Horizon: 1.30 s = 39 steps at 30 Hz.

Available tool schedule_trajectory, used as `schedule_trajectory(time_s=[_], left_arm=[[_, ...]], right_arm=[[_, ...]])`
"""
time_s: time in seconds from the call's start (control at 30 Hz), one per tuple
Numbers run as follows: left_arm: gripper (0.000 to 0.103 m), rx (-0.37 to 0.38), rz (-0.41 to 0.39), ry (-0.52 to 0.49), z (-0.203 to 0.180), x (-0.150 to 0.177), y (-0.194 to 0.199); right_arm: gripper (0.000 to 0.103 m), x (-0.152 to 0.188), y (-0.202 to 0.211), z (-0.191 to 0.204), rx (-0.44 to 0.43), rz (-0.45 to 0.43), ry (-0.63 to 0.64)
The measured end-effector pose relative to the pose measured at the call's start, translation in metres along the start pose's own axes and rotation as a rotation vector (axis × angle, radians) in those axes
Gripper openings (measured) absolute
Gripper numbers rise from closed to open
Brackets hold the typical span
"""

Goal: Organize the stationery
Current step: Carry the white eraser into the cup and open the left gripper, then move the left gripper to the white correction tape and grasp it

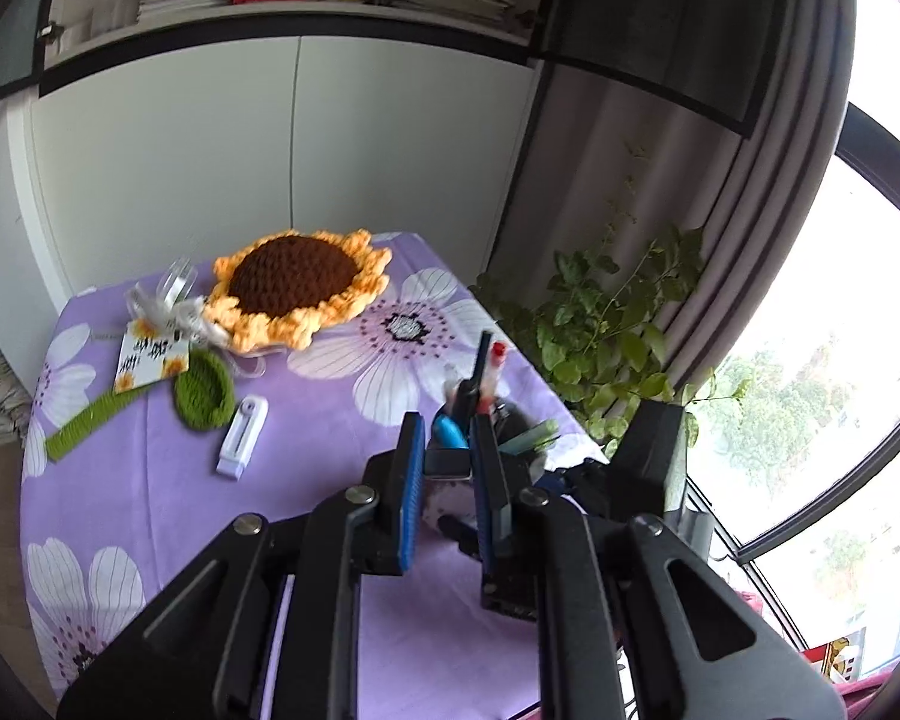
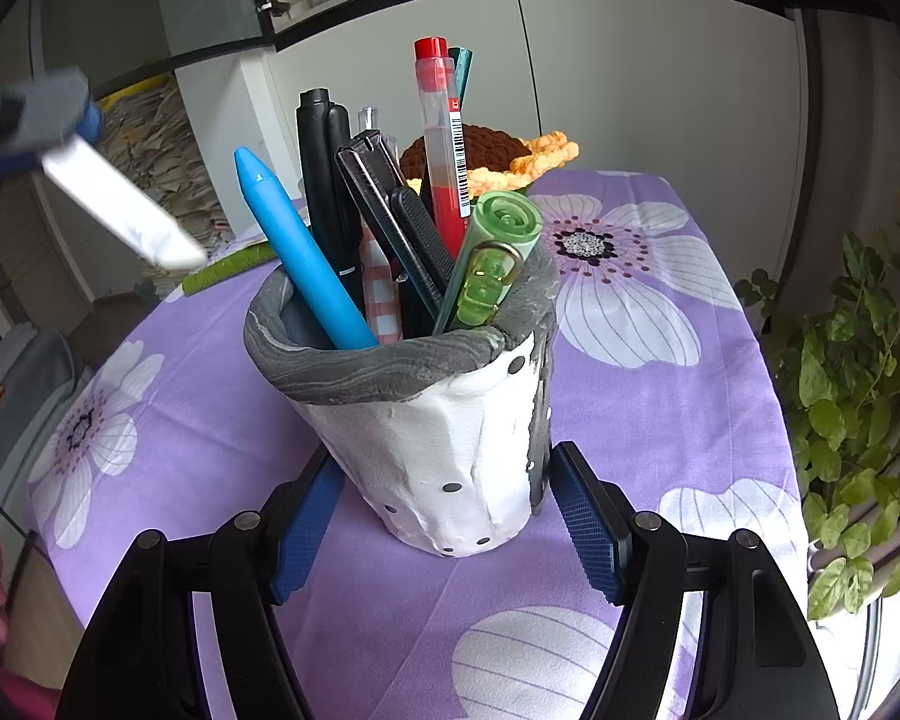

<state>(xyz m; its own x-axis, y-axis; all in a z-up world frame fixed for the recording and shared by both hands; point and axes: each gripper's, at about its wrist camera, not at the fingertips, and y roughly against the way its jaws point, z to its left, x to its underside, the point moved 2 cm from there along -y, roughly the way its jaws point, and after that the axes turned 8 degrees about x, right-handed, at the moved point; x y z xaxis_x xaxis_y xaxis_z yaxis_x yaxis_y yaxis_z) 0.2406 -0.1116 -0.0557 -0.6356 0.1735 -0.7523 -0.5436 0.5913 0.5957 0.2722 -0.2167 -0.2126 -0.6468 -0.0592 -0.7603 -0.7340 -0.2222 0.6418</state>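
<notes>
The left gripper (image 2: pixel 48 138) was clenched on a white pen-shaped item (image 2: pixel 123 210), held in the air to the upper left of the pen holder (image 2: pixel 450 450), its long axis slanting down toward the holder's mouth. The right gripper (image 2: pixel 444 534) clasped the holder's base, steadying it on the purple floral cloth (image 2: pixel 660 360). The holder was lumpy white clay with a grey marbled rim, crowded with smooth plastic pens.

A purple floral tablecloth (image 1: pixel 306 480) carries a crocheted sunflower (image 1: pixel 297 285), white clip (image 1: pixel 243 435) and pen holder (image 2: pixel 450 438).
</notes>
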Motion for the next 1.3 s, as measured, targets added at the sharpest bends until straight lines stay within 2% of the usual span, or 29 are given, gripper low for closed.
schedule_trajectory(time_s=[0.17,0.33,0.57,0.7,0.83,0.93,1.0,1.07,1.1,1.13,1.2,1.3], left_arm=[[0.013,0.029,0.052,-0.031,-0.012,-0.003,-0.022],[0.013,0.008,0.118,-0.044,-0.010,-0.001,-0.050],[0.015,0.028,0.176,-0.043,-0.012,0.003,-0.066],[0.014,0.012,0.162,-0.052,-0.014,0.001,-0.058],[0.015,0.030,0.076,-0.021,-0.011,-0.006,-0.024],[0.018,-0.048,-0.002,-0.002,0.004,-0.013,-0.004],[0.032,-0.160,-0.031,0.020,0.025,-0.014,-0.002],[0.037,-0.272,-0.045,0.025,0.043,-0.011,-0.007],[0.040,-0.336,-0.034,0.016,0.055,-0.008,-0.015],[0.042,-0.367,-0.012,0.008,0.064,-0.005,-0.022],[0.042,-0.382,0.081,0.012,0.087,0.006,-0.047],[0.042,-0.324,0.177,0.038,0.111,0.017,-0.080]], right_arm=[[0.072,0.000,0.000,0.000,-0.002,0.000,-0.002],[0.072,0.000,0.000,0.000,-0.002,0.000,-0.002],[0.072,0.000,0.000,-0.001,-0.010,-0.001,-0.009],[0.072,-0.001,0.000,-0.002,-0.011,-0.001,-0.009],[0.072,-0.001,0.000,-0.002,-0.011,-0.001,-0.010],[0.072,-0.001,0.000,-0.002,-0.012,-0.001,-0.010],[0.072,-0.001,0.000,-0.002,-0.011,-0.001,-0.010],[0.072,-0.001,0.000,-0.002,-0.011,-0.001,-0.009],[0.072,-0.001,0.000,-0.002,-0.010,-0.001,-0.009],[0.072,-0.001,0.000,-0.002,-0.010,-0.001,-0.009],[0.072,-0.001,0.000,-0.002,-0.009,-0.001,-0.008],[0.072,-0.001,0.000,-0.002,-0.009,0.000,-0.009]])
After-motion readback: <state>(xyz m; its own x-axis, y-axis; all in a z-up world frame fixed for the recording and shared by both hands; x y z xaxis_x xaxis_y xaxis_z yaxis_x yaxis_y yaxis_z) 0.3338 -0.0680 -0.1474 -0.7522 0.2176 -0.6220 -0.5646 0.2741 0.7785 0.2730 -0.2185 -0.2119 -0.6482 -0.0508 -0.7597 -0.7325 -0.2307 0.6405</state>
